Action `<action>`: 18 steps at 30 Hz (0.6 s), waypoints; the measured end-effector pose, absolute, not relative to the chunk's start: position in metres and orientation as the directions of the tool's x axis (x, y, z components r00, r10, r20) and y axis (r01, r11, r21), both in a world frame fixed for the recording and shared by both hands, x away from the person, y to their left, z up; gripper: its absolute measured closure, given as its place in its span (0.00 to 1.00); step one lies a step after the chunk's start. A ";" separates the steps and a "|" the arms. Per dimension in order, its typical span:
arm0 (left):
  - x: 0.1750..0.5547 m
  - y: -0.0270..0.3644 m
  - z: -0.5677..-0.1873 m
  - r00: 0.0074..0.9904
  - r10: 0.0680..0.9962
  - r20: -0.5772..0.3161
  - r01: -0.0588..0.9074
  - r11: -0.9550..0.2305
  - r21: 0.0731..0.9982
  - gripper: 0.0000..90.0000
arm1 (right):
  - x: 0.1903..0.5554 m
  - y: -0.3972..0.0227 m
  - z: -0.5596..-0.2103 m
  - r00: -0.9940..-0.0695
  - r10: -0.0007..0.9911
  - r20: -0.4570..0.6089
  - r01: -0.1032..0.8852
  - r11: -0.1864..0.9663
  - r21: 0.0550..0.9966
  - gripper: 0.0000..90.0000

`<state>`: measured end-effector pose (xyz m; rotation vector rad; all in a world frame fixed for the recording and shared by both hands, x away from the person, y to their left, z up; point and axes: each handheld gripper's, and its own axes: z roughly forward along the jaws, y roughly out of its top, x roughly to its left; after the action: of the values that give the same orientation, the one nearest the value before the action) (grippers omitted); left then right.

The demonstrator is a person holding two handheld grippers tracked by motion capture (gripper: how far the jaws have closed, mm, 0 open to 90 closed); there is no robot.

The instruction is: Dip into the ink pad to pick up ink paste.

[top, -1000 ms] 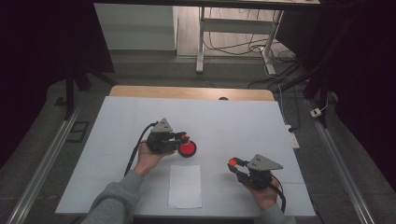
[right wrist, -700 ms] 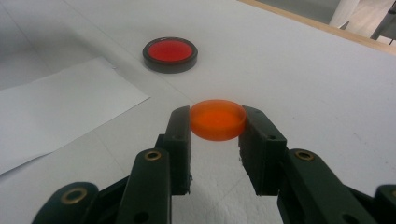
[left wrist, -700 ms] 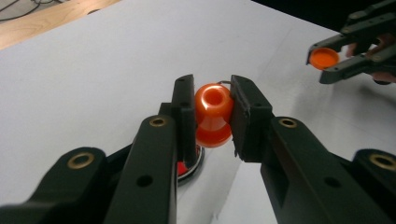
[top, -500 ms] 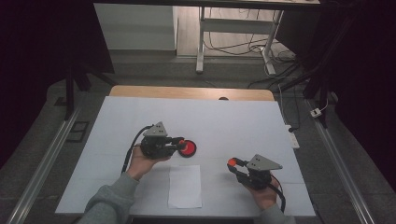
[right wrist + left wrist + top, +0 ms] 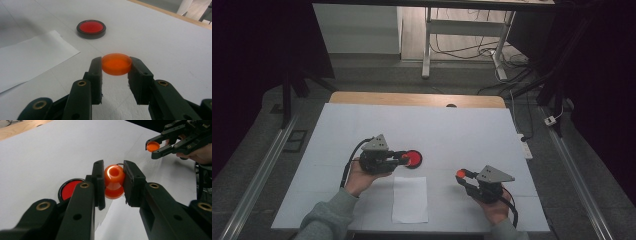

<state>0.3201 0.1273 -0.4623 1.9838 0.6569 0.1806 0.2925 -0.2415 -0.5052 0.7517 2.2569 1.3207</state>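
Note:
My left gripper [image 5: 113, 183] is shut on an orange knob-shaped piece [image 5: 114, 181] with a hole in its top and a flared base. In the high view the left gripper [image 5: 404, 159] hovers just left of a round red pad in a black ring [image 5: 413, 158], which lies on the white table. My right gripper [image 5: 115, 66] is shut on a flat orange cap [image 5: 116, 63] held by its rim. It sits at the front right [image 5: 460, 174] and points left. The left gripper view also catches the right gripper [image 5: 156, 146] with the cap [image 5: 152, 146].
A white sheet of paper [image 5: 410, 198] lies near the front edge between the two hands. The red pad [image 5: 91, 29] lies beyond the paper [image 5: 30, 57] in the right gripper view. The white tabletop [image 5: 462, 130] ends in a wooden strip at the back.
My left gripper has drawn back a little to the left and toward the person, with the orange piece still held. The red pad and the right gripper have stayed put.

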 end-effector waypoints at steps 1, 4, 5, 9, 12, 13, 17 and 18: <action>0.320 0.128 -0.462 0.841 0.520 -0.150 0.371 -0.354 0.858 0.80 | 0.292 -0.242 -0.505 -0.767 0.637 -0.082 0.240 0.403 0.883 0.72; 0.317 0.130 -0.462 0.837 0.525 -0.152 0.373 -0.344 0.862 0.80 | 0.292 -0.242 -0.505 -0.767 0.636 -0.082 0.240 0.403 0.883 0.72; 0.316 0.131 -0.462 0.837 0.525 -0.152 0.373 -0.344 0.862 0.80 | 0.292 -0.242 -0.505 -0.767 0.636 -0.082 0.240 0.403 0.883 0.72; 0.313 0.133 -0.463 0.836 0.529 -0.148 0.373 -0.350 0.859 0.80 | 0.292 -0.242 -0.505 -0.766 0.637 -0.083 0.240 0.405 0.882 0.72; 0.312 0.135 -0.465 0.833 0.531 -0.156 0.381 -0.346 0.857 0.80 | 0.293 -0.242 -0.505 -0.767 0.636 -0.082 0.239 0.403 0.883 0.72; 0.312 0.134 -0.465 0.833 0.532 -0.155 0.381 -0.348 0.857 0.80 | 0.293 -0.242 -0.505 -0.767 0.636 -0.082 0.239 0.402 0.884 0.72; 0.309 0.134 -0.467 0.833 0.532 -0.155 0.382 -0.350 0.855 0.80 | 0.293 -0.242 -0.505 -0.766 0.638 -0.084 0.240 0.405 0.882 0.72; 0.308 0.134 -0.467 0.833 0.531 -0.157 0.383 -0.349 0.855 0.80 | 0.293 -0.242 -0.505 -0.766 0.637 -0.084 0.240 0.405 0.882 0.72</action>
<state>0.3078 0.1344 -0.4672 1.9801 0.6762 0.1795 0.2928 -0.2423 -0.5048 0.7519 2.2567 1.3176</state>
